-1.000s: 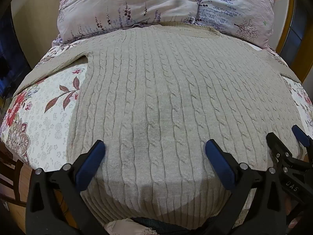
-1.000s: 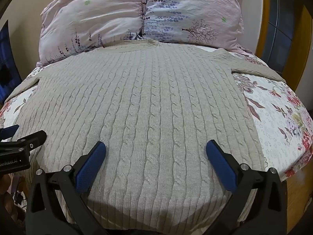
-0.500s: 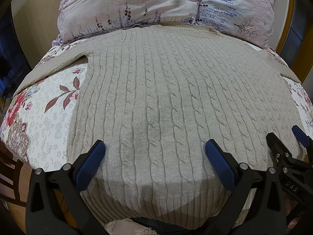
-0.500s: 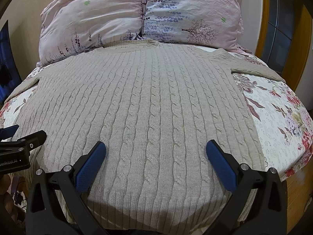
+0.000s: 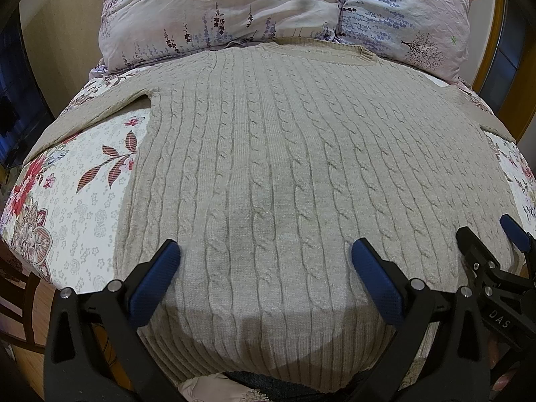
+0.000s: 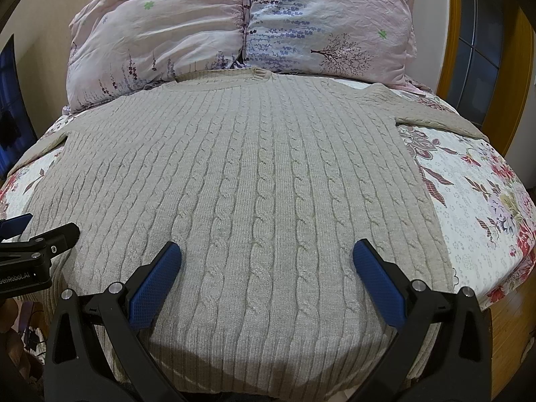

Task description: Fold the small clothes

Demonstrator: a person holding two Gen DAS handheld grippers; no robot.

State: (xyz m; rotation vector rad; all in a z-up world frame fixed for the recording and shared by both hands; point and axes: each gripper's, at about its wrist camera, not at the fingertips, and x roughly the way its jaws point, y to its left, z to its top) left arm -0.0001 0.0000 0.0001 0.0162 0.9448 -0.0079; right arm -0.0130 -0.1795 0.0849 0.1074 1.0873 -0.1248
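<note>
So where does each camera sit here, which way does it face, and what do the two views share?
Left wrist: on the left gripper above the near hem, facing up the beige cable-knit sweater to the pillows; own jaws wide apart, right gripper at lower right.
Right wrist: on the right gripper, same direction; jaws apart, left gripper at left edge.
Shared: sweater, pillows, floral bedsheet.

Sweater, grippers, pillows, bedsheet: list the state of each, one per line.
Sweater: spread flat on the bed, unfolded, sleeves out to both sides, collar at the pillows.
Left gripper: open, empty, over the hem.
Right gripper: open, empty, over the hem.
Pillows: side by side at the head, wrinkled.
Bedsheet: smooth, partly covered by the sweater.
</note>
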